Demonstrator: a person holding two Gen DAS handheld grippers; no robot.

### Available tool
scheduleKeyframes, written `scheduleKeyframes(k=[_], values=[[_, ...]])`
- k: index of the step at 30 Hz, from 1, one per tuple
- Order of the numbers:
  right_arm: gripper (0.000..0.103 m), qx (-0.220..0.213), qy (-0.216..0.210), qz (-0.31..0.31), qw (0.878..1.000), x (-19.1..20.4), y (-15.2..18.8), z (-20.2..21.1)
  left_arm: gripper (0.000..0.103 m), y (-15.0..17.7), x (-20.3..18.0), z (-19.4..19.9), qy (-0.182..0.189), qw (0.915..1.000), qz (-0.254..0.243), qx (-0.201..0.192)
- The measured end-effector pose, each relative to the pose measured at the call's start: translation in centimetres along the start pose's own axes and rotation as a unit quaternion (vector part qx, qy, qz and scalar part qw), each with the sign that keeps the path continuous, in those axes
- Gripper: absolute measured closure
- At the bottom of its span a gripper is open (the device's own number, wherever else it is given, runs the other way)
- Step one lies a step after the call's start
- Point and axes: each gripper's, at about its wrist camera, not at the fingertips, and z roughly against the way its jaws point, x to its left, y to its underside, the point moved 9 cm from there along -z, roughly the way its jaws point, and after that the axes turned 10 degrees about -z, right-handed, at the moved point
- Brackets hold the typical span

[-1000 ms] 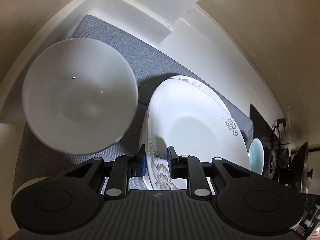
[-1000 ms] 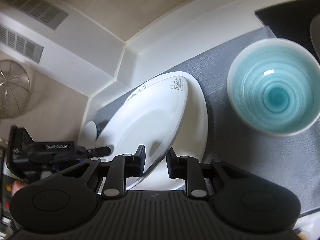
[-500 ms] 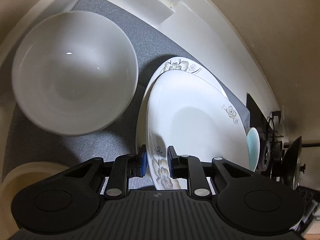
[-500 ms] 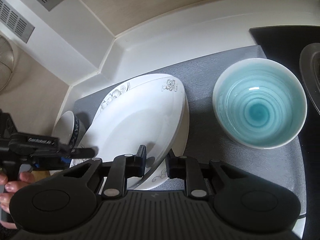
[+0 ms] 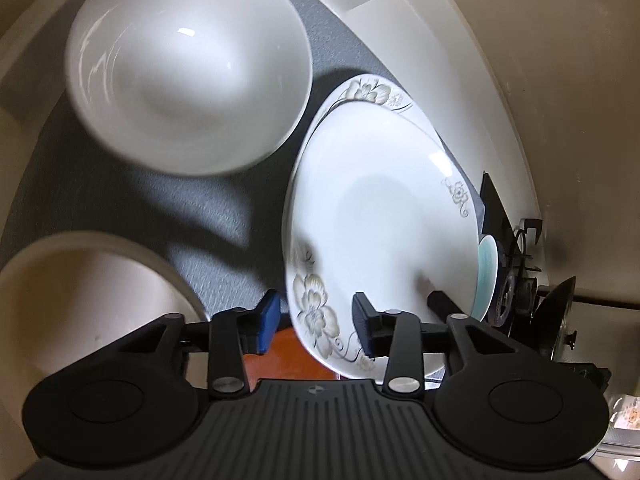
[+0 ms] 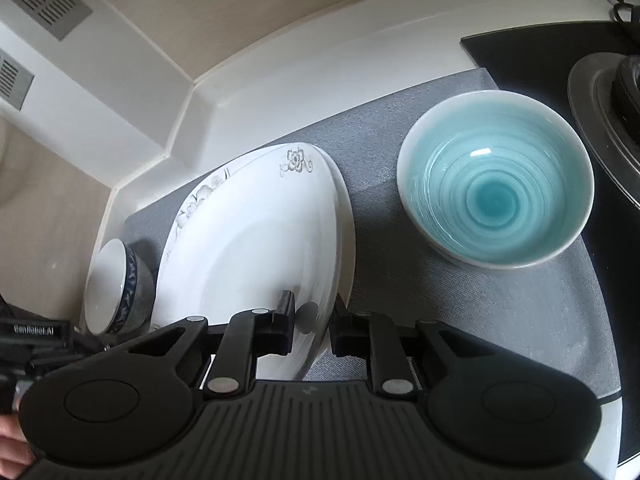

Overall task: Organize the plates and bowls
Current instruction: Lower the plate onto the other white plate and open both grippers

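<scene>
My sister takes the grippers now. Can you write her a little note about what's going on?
Left gripper: jaws open around the near rim of the top flowered plate.
Right gripper: jaws still straddling that plate's other rim; grip unclear.
Done: top plate laid on the second flowered plate on the grey mat.
Left: let go, then gather the white bowl, blue bowl and small patterned bowl.

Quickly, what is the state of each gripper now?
Left gripper: open, fingers apart on both sides of the upper plate rim.
Right gripper: open, fingers astride the same plate's rim.
</scene>
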Motion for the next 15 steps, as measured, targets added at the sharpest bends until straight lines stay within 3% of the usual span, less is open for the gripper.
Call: scheduleKeyframes(k=[3, 5, 6, 12, 14, 15], values=[[0.084, -0.001, 0.002, -0.004, 1.0, -0.1, 0.0, -0.1, 0.061, 0.3, 0.0, -0.5, -0.006, 1.0, -0.002, 0.003], [0.083, 0.001, 0.002, -0.003, 1.0, -0.1, 0.1, -0.2, 0.072, 0.4, -0.1, -0.6, -0.012, 0.9999, -0.008, -0.006], [0.083, 0.004, 0.0, -0.003, 1.0, -0.1, 0.2, -0.3, 0.087, 0.5, 0.1, -0.6, -0.018, 0.9998, -0.004, -0.012], [0.076, 0.034, -0.016, -0.007, 0.999, 0.1, 0.3, -0.3, 0.09, 0.1, 0.4, -0.6, -0.033, 0.999, -0.004, -0.031], [0.05, 0.049, -0.033, -0.012, 0.998, 0.7, 0.5, -0.1, 0.09, -0.1, 0.4, -0.4, -0.038, 0.9987, -0.005, -0.032], [0.043, 0.055, -0.033, -0.005, 0.998, 1.0, 0.6, 0.0, 0.091, -0.2, 0.3, -0.4, -0.04, 0.9987, -0.007, -0.032]])
